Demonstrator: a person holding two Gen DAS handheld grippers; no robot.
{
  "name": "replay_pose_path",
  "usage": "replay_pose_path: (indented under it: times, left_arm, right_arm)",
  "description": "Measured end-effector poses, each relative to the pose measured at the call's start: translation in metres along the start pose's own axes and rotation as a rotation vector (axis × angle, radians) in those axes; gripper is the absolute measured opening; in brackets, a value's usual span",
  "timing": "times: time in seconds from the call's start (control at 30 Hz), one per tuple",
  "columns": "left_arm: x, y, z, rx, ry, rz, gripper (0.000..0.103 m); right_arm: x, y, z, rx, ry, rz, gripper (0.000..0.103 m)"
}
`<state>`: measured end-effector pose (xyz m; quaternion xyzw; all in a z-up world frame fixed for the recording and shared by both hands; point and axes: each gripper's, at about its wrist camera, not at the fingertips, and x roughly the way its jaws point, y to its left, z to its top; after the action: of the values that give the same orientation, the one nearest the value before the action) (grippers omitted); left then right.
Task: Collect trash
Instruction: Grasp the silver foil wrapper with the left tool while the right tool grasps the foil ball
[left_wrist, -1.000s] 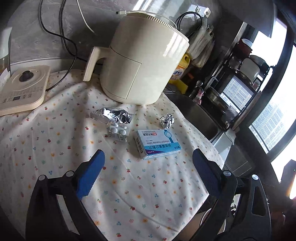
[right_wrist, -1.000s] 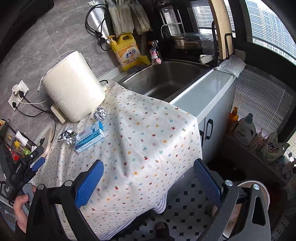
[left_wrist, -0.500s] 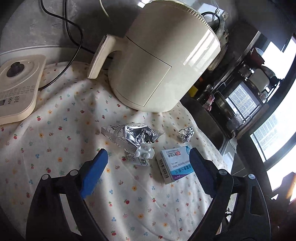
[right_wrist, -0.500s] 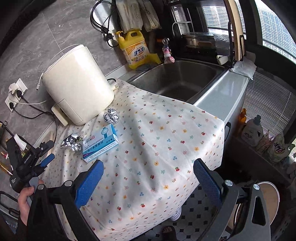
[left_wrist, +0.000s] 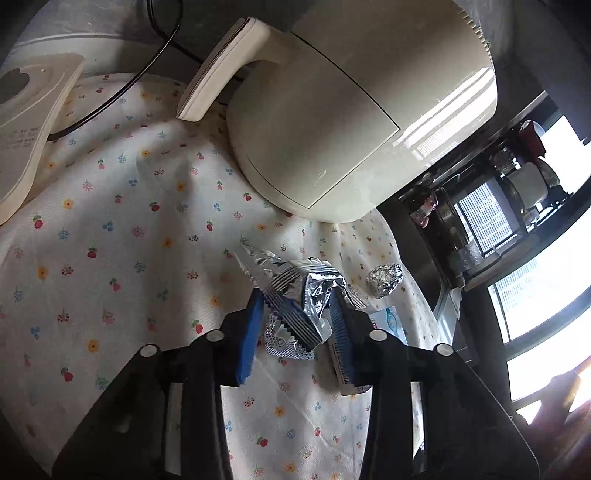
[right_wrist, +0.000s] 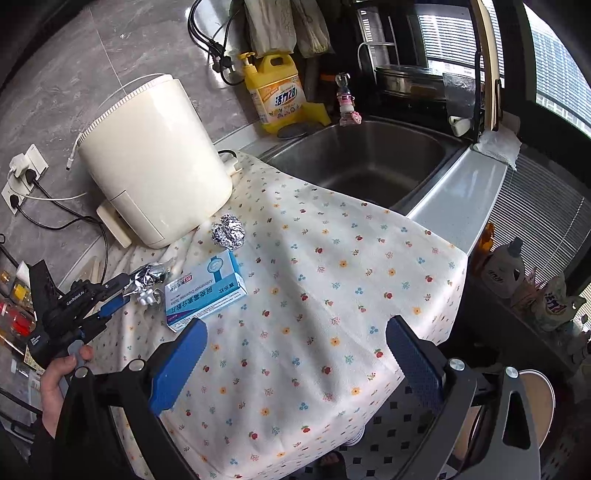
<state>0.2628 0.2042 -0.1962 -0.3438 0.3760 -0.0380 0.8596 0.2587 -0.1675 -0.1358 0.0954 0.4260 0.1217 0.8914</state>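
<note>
Over cloth (left_wrist: 110, 221), left gripper (left_wrist: 295, 317) tilted down, closing on foil wrapper (left_wrist: 303, 291)

Yellow detergent jug (right_wrist: 279, 98), upper centre of the right wrist view: label reads "活力28". Medicine box (right_wrist: 204, 290), centre left: Chinese characters and small Latin print, too small to read. Gripper body (right_wrist: 75, 297), lower left: "GenRobot.AI".

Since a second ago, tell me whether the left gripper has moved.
Yes. In the right wrist view the left gripper has advanced from the tablecloth's edge toward the air fryer, closing on the foil wrapper.
</note>
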Motion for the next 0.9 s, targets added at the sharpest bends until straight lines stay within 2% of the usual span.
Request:
replay_pose_path:
  times: [0.03,0.1,0.33,0.53,0.9]
  left_arm:
    - [0.0,0.002,0.0,-0.004,0.004,0.004,0.022]
    - [-0.003,0.004,0.001,-0.006,-0.004,-0.01,0.007]
    - [-0.041,0.009,0.007,0.01,-0.092,-0.066,0.003]
    - [-0.08,0.031,0.013,0.0,-0.183,0.015,0.003]
    - [-0.127,0.067,0.002,-0.063,-0.248,0.13,0.004]
  right_arm:
    - [0.003,0.003,0.002,-0.004,0.002,0.004,0.095]
    - [0.009,0.01,0.006,-0.015,0.009,0.013,0.095]
    - [0.034,0.042,0.02,-0.077,0.034,0.05,0.095]
    - [0.061,0.071,0.035,-0.14,0.051,0.081,0.095]
    - [0.111,0.12,0.034,-0.265,0.156,0.12,0.095]
